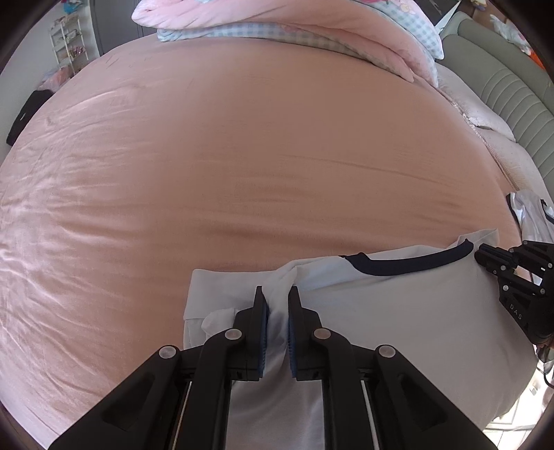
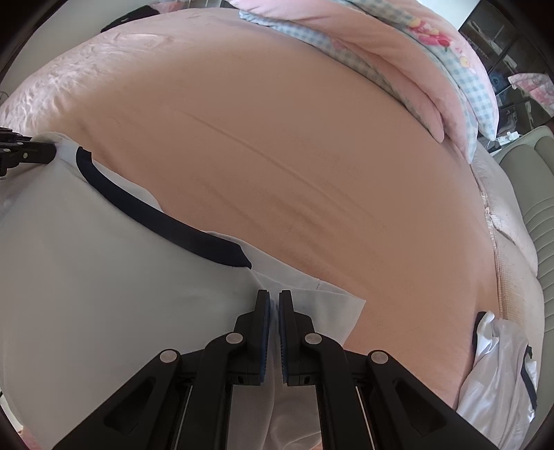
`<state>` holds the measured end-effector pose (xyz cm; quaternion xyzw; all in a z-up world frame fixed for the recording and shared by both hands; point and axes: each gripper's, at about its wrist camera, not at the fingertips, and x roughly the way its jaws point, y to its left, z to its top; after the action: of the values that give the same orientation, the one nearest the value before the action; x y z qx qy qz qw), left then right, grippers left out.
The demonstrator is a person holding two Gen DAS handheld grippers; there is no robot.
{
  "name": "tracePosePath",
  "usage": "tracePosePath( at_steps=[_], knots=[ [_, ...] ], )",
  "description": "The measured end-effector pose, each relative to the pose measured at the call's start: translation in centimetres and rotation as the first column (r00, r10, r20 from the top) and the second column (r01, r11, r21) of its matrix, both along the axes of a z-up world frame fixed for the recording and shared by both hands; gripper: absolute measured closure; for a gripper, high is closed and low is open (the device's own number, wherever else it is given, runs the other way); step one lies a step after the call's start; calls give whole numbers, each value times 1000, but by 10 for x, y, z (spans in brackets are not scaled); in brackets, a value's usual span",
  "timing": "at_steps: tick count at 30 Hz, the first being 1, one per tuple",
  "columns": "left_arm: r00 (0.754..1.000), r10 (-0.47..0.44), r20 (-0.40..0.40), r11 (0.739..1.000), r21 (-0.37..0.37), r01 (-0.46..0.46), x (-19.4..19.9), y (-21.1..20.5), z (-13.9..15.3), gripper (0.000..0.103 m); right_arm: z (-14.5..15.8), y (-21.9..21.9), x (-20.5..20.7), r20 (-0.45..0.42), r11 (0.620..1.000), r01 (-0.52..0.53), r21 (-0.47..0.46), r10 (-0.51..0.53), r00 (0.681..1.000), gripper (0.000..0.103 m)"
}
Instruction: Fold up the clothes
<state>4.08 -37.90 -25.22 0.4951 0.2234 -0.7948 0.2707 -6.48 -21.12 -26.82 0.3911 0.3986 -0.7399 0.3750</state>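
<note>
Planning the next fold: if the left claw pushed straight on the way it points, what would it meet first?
Probably the pink bedsheet just past the white shirt it pinches; depth unclear.

We are in a home bedroom: a wide bed under a pink sheet (image 1: 242,155), a folded pink and blue-checked quilt (image 1: 311,31) at its far edge, a padded grey-green headboard (image 1: 512,93) on one side, and a white wire shelf rack (image 1: 65,41) against the wall.

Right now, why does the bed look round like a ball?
Left wrist view: the fisheye lens bulges the pink bed sheet and darkens the corners. Right wrist view: same bulge, with daylight shining on the sheet's wrinkles at upper left; the white shirt stays sharp.
</note>
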Motion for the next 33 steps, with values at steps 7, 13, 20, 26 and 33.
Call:
tracePosePath(
  at_steps=[7,13,20,26,33],
  knots=[
    [998,8,57,999,50,-11,-7,-2,0,90,-2,-1,11,-86,999,-1,32,4,996,68],
    [994,80,81,989,118,-89,-3,-13,11,74,15,16,-15,-10,986,159,-38,-160,987,29],
    [993,115,4,991,64,-115,12,-5,50,29,32,43,-21,163,965,239,-108,-220,962,29],
    [997,70,37,997,-39,-69,18,13,66,28,45,49,-8,113,979,165,-118,-152,982,29],
    [993,8,114,987,-162,11,17,39,73,28,49,51,16,93,989,98,-112,-88,992,29]
  ],
)
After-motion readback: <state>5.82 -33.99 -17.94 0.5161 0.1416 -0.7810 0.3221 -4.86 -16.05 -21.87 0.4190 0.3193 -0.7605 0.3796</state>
